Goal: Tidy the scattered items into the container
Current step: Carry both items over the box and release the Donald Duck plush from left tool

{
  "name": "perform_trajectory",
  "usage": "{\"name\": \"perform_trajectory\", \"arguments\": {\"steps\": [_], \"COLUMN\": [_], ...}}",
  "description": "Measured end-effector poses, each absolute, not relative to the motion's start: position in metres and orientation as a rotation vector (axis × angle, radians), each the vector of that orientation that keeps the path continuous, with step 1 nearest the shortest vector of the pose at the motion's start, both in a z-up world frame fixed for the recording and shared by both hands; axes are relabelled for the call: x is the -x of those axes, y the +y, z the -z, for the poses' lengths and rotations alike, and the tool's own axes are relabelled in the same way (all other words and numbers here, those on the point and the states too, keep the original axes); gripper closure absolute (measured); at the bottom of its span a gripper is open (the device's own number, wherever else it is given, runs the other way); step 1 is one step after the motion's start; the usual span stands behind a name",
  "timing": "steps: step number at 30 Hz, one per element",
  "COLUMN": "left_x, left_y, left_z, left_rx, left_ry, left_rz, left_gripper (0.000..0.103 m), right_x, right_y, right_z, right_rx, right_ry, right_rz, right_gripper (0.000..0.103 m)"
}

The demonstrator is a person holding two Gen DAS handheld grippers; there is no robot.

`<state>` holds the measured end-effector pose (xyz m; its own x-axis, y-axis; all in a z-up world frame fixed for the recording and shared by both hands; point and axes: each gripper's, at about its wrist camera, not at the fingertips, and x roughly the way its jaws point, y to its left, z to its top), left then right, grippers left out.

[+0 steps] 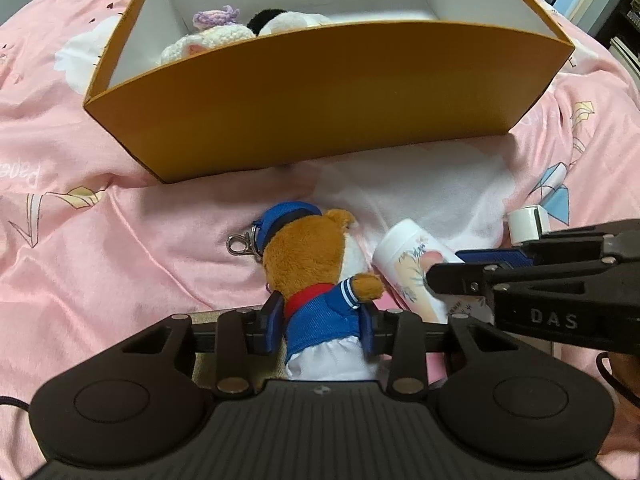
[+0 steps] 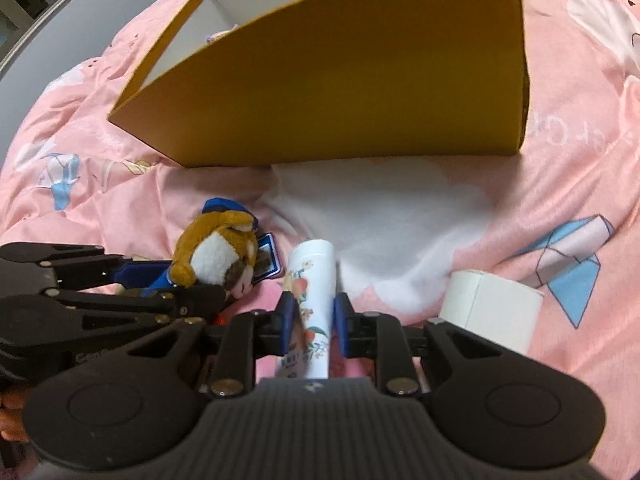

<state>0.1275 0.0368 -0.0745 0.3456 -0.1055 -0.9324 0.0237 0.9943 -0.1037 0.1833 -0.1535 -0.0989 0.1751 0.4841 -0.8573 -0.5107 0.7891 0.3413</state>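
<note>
The left gripper's (image 1: 322, 330) fingers (image 1: 270, 326) pinch the bear (image 1: 316, 280) just before the box (image 1: 320, 92). The right gripper (image 2: 314, 322) pinches the tube (image 2: 312, 292) beside the bear.

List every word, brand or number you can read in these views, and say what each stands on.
"DAS": raised letters on the right gripper, seen from the left wrist.
"Gen", then cut off: on the left gripper, seen from the right wrist.
"Crane", upside down: on the pink bedsheet.
Print on the flowered white tube: too small and blurred to read.
</note>
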Motion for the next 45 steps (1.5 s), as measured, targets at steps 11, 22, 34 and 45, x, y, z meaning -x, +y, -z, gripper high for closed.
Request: {"name": "perform_trajectory", "arguments": {"steps": [11, 22, 34, 45], "left_x": [-0.116, -0.120, -0.173, -0.257], "left_y": [0.041, 0.038, 0.035, 0.037], "left_z": [0.033, -0.033, -0.089, -0.043], "left_rx": [0.124, 0.116, 0.122, 0.194], "left_ry": [1.094, 0.939, 0.797, 0.930], "left_rz": [0.101, 0.150, 0.209, 0.231], "left_gripper": [0.061, 0.061, 0.061, 0.061], "right_x": [-0.173, -0.168, -0.219, -0.292], "right_y": [-0.167, -0.175, -0.155, -0.129], "right_z": [0.049, -0.037, -0.100, -0.054], "right_rx": [0.076, 0.101, 0.098, 0.104], "right_ry": [1.048, 0.855, 0.659, 0.768], "right_rz": [-0.708, -0.766, -0.736, -0.627], "right_gripper": [0.082, 0.083, 0.083, 0.083]}}
